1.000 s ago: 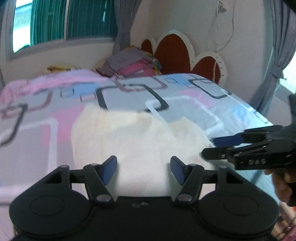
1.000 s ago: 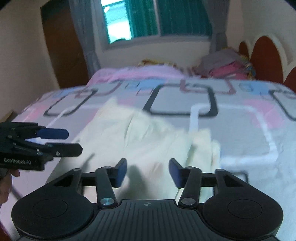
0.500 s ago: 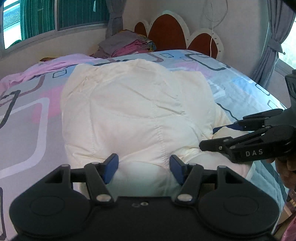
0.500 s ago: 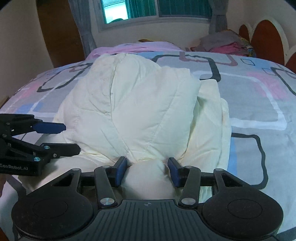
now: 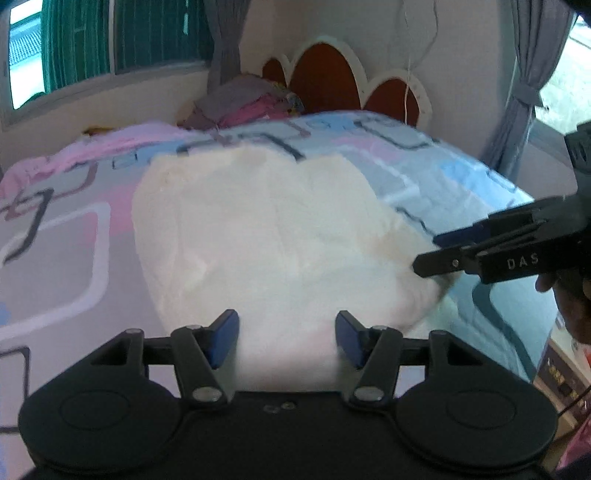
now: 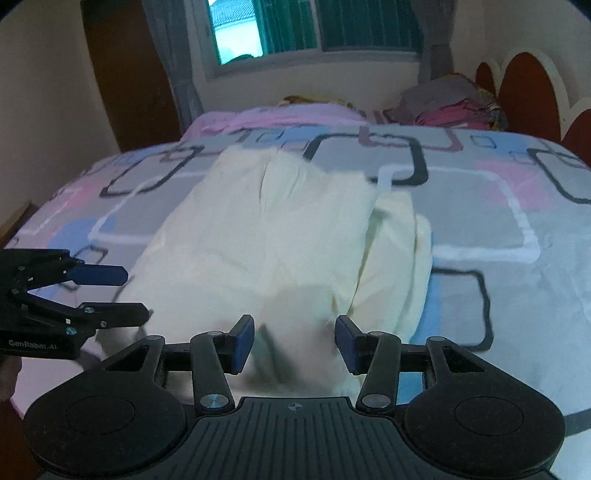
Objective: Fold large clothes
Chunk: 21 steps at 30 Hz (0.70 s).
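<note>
Closest to me, my left gripper (image 5: pixel 287 339) has its blue-padded fingers spread wide, with the near edge of the cream padded garment (image 5: pixel 266 236) showing in the gap between them; I cannot tell whether the pads touch the cloth. My right gripper (image 6: pixel 294 344) is spread the same way, its pads on either side of a bulge of the same garment's near edge.

In the left wrist view the right gripper comes in from the right, fingers parted, with white lettering "DAS" on its black body; its lower finger (image 5: pixel 439 264) sits against the garment's right edge. In the right wrist view the left gripper (image 6: pixel 135 295) enters from the left, also parted, and its body carries a label that seems to read "GenRobot.AI", though the letters are small and soft.

The garment lies on the bed (image 6: pixel 480 206), a puffy pale mound reaching away from me over a bedsheet printed with grey, pink and blue rounded squares. Both views are blurred.

Further off, a pile of folded clothes (image 5: pixel 247 103) in grey and pink sits at the far edge of the bed beside the scalloped red headboard (image 5: pixel 332 81). Behind that are a window (image 6: pixel 288 29) with green slats and grey curtains (image 5: pixel 528 74).
</note>
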Each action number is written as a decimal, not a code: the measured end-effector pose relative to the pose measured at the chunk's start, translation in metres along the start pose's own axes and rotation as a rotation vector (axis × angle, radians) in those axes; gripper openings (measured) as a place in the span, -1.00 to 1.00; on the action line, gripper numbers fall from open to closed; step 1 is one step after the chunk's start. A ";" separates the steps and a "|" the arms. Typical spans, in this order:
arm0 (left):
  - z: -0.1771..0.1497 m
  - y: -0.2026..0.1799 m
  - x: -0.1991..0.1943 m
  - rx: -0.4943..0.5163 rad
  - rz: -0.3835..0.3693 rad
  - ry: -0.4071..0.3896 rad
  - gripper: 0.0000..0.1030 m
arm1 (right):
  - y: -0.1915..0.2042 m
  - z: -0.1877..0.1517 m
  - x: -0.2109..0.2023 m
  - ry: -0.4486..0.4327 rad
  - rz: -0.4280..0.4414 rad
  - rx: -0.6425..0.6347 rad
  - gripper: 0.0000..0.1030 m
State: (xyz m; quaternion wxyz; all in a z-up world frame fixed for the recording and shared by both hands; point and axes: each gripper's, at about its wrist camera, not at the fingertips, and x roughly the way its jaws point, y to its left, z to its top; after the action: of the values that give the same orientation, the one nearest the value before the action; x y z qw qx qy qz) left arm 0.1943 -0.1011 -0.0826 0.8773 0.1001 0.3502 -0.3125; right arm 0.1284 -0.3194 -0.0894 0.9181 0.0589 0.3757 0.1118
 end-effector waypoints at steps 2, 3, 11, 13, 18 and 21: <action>-0.006 0.000 0.006 -0.005 0.001 0.015 0.10 | 0.000 -0.007 0.010 0.031 0.000 0.000 -0.06; -0.007 0.000 0.009 -0.007 0.001 0.020 0.11 | -0.001 -0.010 0.017 0.052 -0.009 -0.003 -0.06; -0.016 -0.002 0.023 0.011 0.024 0.056 0.13 | -0.002 -0.024 0.043 0.103 -0.026 -0.011 -0.06; -0.016 -0.003 0.023 0.015 0.028 0.059 0.13 | 0.000 -0.024 0.041 0.106 -0.028 -0.013 -0.06; -0.010 -0.003 0.013 0.010 0.035 0.053 0.17 | 0.001 -0.015 0.028 0.092 -0.041 0.006 0.23; -0.004 -0.005 0.004 0.030 0.097 0.010 0.82 | -0.001 -0.008 0.010 0.026 -0.032 -0.001 0.61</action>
State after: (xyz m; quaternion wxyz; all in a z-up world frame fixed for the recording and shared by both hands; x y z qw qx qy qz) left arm 0.1913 -0.1050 -0.0875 0.8879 0.1317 0.3449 -0.2744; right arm 0.1294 -0.3174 -0.1017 0.9148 0.0511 0.3885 0.0982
